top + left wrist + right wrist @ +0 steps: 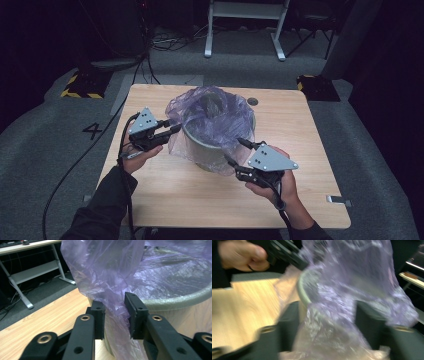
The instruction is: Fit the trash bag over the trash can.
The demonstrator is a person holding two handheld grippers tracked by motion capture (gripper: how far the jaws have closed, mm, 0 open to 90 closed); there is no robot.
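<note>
The pale wooden worktop (165,195) carries one thing, a round grey-green plastic bin (210,150) standing upright near its middle, toward the far edge. A thin translucent purple plastic bag (210,107) sits in the bin, its mouth bunched up above the rim and spilling down the outside on the near and left sides. The step in hand looks to be drawing the bag's mouth over the rim so that it lines the bin.

The left gripper (172,127) is at the bin's left side. In the left gripper view a fold of the bag hangs between its fingers (136,313); one pad touches the film, while a gap shows at the other, so the film is not yet pinched. The right gripper (237,150) is at the near right side of the rim. The right gripper view is blurred, but film lies between its parted fingers (289,325), with no firm hold visible.

To do this well, each gripper should close on a single layer of film close to the hem, not on a thick bunch. The two hands should then pull outward and down on opposite sides together, so the bin stays put. Gentle tension matters: the film is thin and could tear on the rim.
</note>
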